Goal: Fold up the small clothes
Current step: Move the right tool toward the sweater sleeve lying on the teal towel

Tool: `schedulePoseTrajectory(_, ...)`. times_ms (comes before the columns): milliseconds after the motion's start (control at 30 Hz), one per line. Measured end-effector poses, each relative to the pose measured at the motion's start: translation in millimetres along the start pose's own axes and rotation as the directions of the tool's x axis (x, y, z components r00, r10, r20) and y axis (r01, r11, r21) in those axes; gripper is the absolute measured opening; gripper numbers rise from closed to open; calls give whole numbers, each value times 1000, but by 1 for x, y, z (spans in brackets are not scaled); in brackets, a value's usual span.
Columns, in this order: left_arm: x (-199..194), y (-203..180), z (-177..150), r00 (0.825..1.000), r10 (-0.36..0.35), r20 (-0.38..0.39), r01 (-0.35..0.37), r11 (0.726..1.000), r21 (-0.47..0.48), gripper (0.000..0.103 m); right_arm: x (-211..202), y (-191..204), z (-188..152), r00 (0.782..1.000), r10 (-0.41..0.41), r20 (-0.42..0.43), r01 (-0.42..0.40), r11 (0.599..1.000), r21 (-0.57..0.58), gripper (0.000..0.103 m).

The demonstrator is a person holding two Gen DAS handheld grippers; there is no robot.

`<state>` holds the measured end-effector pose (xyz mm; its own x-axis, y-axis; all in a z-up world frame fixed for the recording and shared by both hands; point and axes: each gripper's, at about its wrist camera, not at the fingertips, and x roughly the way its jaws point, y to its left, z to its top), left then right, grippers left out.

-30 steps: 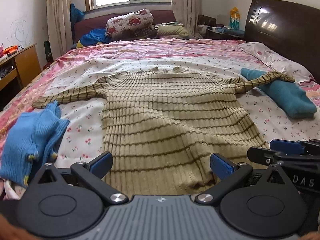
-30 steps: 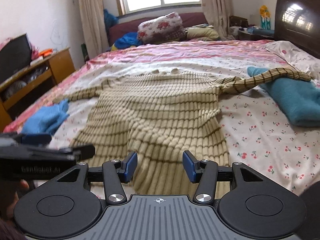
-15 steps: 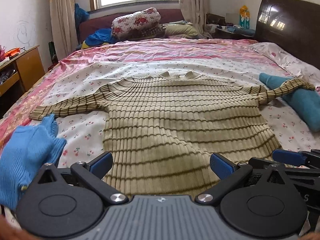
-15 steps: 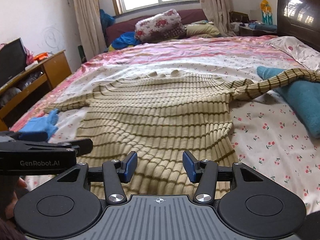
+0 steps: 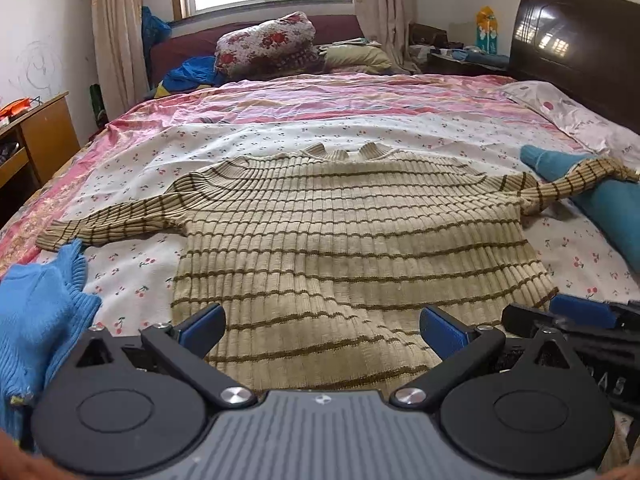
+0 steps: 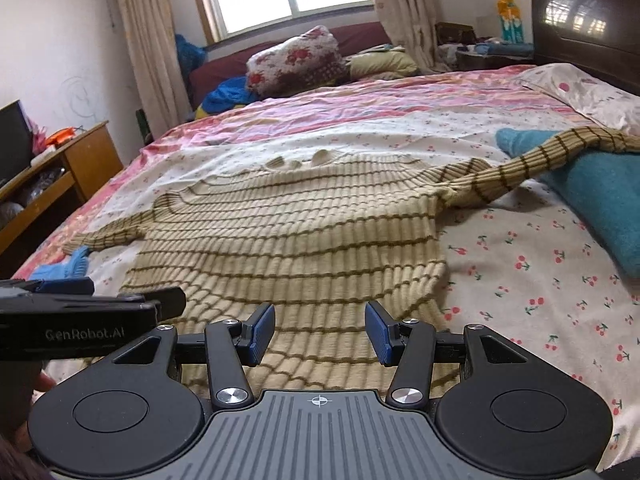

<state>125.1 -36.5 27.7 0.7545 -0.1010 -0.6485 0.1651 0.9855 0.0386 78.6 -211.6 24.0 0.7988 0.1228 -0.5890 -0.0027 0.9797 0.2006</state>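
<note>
A beige ribbed sweater with thin brown stripes lies spread flat on the bed, collar away from me, hem nearest. Its left sleeve stretches out to the left; its right sleeve drapes over a teal garment. My left gripper hovers open over the hem with nothing between its fingers. In the right wrist view the same sweater fills the middle, and my right gripper stands open above the hem's right part, holding nothing.
A light blue knitted garment lies at the near left. The bed has a cherry-print sheet and a pink quilt behind. Pillows pile up under the window. A wooden desk stands left, a dark headboard right.
Both grippers pulled back and rose a little, so more of the sweater shows. The sweater's hem now lies flatter and smoother. Both stay open.
</note>
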Motion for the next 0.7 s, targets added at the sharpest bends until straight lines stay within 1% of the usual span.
schedulePoseTrajectory(133,9,2,-2,1000,-3,6,3,1000,5,103,11,-3,2,1000,-1,-13,2,1000,23,49)
schedulePoseTrajectory(267,18,6,-7,1000,-13,16,14,1000,-28,103,11,0,-3,1000,-14,-4,14,1000,-6,49)
schedulePoseTrajectory(333,22,6,-9,1000,-24,12,25,999,-30,103,10,-2,-5,1000,-19,4,19,1000,-13,49)
schedulePoseTrajectory(467,27,7,-12,999,-44,2,44,999,-30,103,17,-10,-6,999,-32,-36,33,999,8,49)
schedulePoseTrajectory(567,30,8,-14,999,-49,-10,48,999,-24,103,22,-16,-5,998,-16,-64,19,999,50,49)
schedulePoseTrajectory(633,33,9,-15,997,-67,-32,66,997,-42,103,22,-15,-7,997,-28,-70,31,999,40,48)
schedulePoseTrajectory(700,34,10,-15,996,-78,-37,76,996,-52,103,21,-14,-9,997,-33,-71,35,999,27,47)
